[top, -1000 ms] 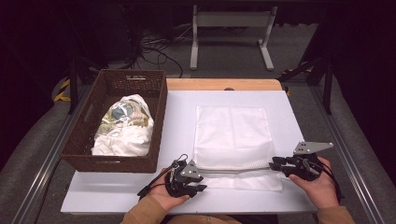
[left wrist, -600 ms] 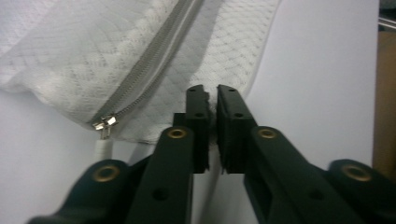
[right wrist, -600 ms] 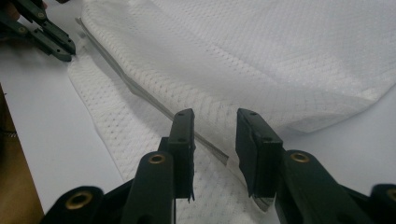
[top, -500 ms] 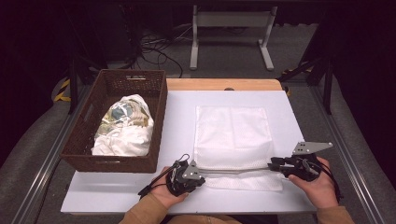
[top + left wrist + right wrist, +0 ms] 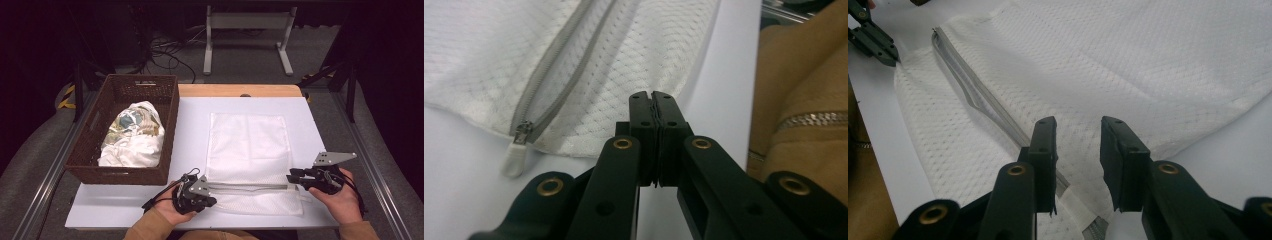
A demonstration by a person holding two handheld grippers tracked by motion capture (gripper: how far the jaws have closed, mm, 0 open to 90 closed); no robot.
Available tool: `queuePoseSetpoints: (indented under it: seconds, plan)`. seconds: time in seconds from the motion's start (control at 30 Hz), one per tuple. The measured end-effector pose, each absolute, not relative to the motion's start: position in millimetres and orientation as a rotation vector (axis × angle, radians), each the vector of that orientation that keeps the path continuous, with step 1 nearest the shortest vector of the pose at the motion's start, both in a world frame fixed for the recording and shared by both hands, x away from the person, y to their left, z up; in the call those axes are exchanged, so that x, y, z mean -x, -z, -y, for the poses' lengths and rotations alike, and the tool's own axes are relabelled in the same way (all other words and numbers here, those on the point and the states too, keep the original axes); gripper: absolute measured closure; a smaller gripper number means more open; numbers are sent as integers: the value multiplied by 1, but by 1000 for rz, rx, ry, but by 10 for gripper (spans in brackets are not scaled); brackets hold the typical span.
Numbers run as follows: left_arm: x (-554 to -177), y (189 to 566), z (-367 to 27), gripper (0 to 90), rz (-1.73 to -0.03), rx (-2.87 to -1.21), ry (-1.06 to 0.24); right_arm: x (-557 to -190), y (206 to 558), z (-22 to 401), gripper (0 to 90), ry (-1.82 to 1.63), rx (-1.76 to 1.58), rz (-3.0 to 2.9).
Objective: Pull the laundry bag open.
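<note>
Mesh bag: a white, rectangular mesh laundry bag (image 5: 248,150) lies flat on the white table top (image 5: 190,130), right of the basket, its long side running away from the person and its near end between the two grippers.
Zipper: a grey zipper (image 5: 555,82) runs across the near end of the bag; in the left gripper view its two rows of teeth stand a little apart, and in the right gripper view a stretch of it gapes (image 5: 979,102).
Zipper pull: a small white tab (image 5: 515,157) hangs from the slider at the bag's edge and lies on the table, just left of the left gripper's jaws in its own view.
Left gripper: the left gripper (image 5: 206,196) sits at the bag's near left corner. Its jaws have just been closing and are now clenched, pad against pad (image 5: 654,107); the tips stand over the mesh edge, but I cannot tell whether any cloth is pinched between them.
Right gripper: the right gripper (image 5: 292,177) rests at the bag's near right corner. Its jaws stand apart (image 5: 1078,145), straddling mesh and zipper, with neither pad pressing on them.
Basket: a dark brown woven basket (image 5: 92,150) stands on the table's left side, well apart from the bag.
Basket contents: a bundle of white cloth with a printed patch (image 5: 134,134) lies inside it.
Sleeve: a tan sleeve (image 5: 804,100) shows beside the left gripper.
</note>
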State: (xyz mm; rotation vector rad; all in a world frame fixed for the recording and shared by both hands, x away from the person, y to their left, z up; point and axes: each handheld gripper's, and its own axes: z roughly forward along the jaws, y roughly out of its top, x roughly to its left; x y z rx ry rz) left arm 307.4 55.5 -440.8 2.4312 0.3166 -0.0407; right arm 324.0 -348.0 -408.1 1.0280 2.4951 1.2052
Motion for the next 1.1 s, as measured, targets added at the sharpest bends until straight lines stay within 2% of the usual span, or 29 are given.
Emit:
queuePoseSetpoints:
  seconds: [0.27,0.43,0.57,0.9,1.1]
  plan:
    - [-309,440,-62,857,-284,-2431,138,-324,409,344,679,-1195,-1016,-2513]
    - [-313,432,-69,728,-326,-2331,134,-324,410,337,656,-1188,-989,-2531]
    - [-317,427,-75,672,-372,-2241,113,-326,411,332,630,-1182,-971,-2544]
    - [-323,425,-78,658,-462,-2186,24,-329,414,311,560,-1174,-882,-2593]
    - [-325,425,-79,655,-488,-2180,12,-332,419,289,478,-1193,-785,-2644]
